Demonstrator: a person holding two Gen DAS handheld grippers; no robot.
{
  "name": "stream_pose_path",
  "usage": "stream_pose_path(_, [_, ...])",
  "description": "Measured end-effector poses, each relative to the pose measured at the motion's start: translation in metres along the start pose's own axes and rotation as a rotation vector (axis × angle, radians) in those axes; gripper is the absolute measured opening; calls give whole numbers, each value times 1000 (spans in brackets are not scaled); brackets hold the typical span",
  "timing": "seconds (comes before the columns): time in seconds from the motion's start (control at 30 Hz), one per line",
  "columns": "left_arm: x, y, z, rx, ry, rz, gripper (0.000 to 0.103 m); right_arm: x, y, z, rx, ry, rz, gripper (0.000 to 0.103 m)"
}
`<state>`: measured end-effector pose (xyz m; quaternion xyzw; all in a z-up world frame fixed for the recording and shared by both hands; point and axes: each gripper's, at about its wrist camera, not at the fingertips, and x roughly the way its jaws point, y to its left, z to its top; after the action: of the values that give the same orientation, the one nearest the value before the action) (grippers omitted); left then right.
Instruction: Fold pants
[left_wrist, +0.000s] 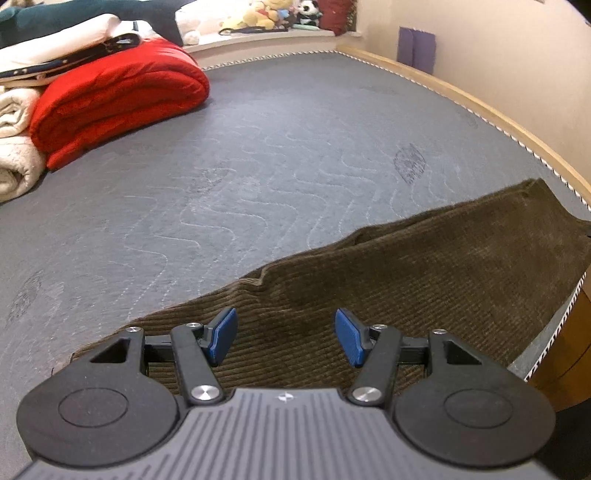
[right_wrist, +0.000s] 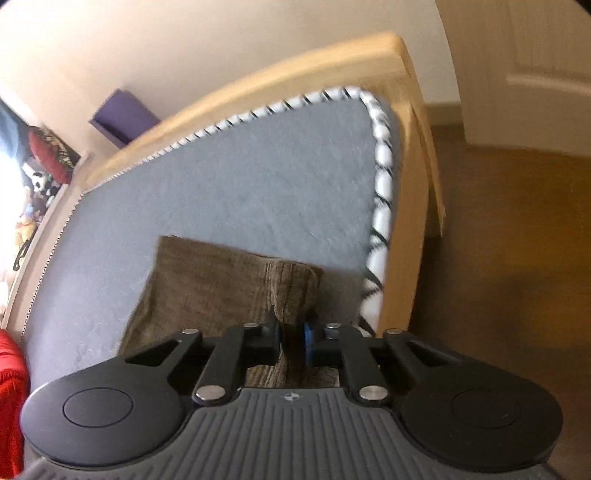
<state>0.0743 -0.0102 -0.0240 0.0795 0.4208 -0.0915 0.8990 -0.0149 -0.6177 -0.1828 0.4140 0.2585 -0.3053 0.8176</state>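
Observation:
Brown corduroy pants (left_wrist: 424, 273) lie flat on the grey mattress (left_wrist: 240, 177), stretching from below my left gripper toward the right edge. My left gripper (left_wrist: 286, 338) hovers just above them, open and empty, blue pads (left_wrist: 225, 334) spread apart. In the right wrist view my right gripper (right_wrist: 293, 338) is shut on a lifted fold of the pants (right_wrist: 291, 286), near the mattress corner. The rest of the pants (right_wrist: 192, 284) lies flat to the left of that fold.
A folded red blanket (left_wrist: 118, 103) and cream blankets (left_wrist: 16, 147) are stacked at the far left. Plush toys (left_wrist: 269, 14) sit on a ledge behind. The wooden bed frame (right_wrist: 410, 206) borders the mattress; wooden floor (right_wrist: 517, 258) lies to the right.

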Motion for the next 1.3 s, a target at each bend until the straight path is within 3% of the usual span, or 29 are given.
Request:
stream_pose_path(0.1, [-9,8,-2,-16,-13,-4,65,-29,34,-4,-81,-83,51,9])
stream_pose_path(0.2, [-17,16,-7,-21,-24,-1,65,-75,91,-24,-327,-195,162,8])
stream_pose_path(0.33, [-28,33,-17,-44,-30,8,65,-159,181,-115,-850,-327,429,8])
stream_pose_path(0.4, [-33,43,-21,-61,-30,15,65,-194,207,-177,-1092,-332,589,8])
stream_pose_path(0.47, [-35,52,-25,-74,-26,27,65,-213,221,-242,-1299,-244,732,8])
stream_pose_path(0.5, [-35,56,-27,-81,-20,32,65,-213,226,-276,-1391,-120,789,9])
stream_pose_path(0.6, [-37,66,-32,-97,-11,39,65,-194,223,-362,-1625,208,779,9])
stream_pose_path(0.67, [-38,72,-34,-111,0,43,65,-187,217,-391,-1727,302,742,9])
stream_pose_path(0.77, [-42,77,-35,-124,-6,33,65,-190,219,-374,-1630,311,746,14])
stream_pose_path(0.83, [-43,79,-35,-126,-7,28,65,-184,230,-333,-1440,304,754,27])
stream_pose_path(0.9, [-43,76,-33,-129,-8,18,65,-176,233,-281,-1212,281,741,53])
stream_pose_path(1.03, [-39,63,-27,-102,-5,-15,67,-147,230,-194,-965,209,683,54])
stream_pose_path(1.1, [-33,53,-25,-99,6,-50,69,-127,228,-162,-938,142,593,54])
stream_pose_path(1.17, [-22,46,-23,-137,43,-111,69,-103,222,-151,-991,78,484,54])
stream_pose_path(1.3, [7,31,-17,-208,101,-243,69,-41,220,-157,-1180,79,297,54])
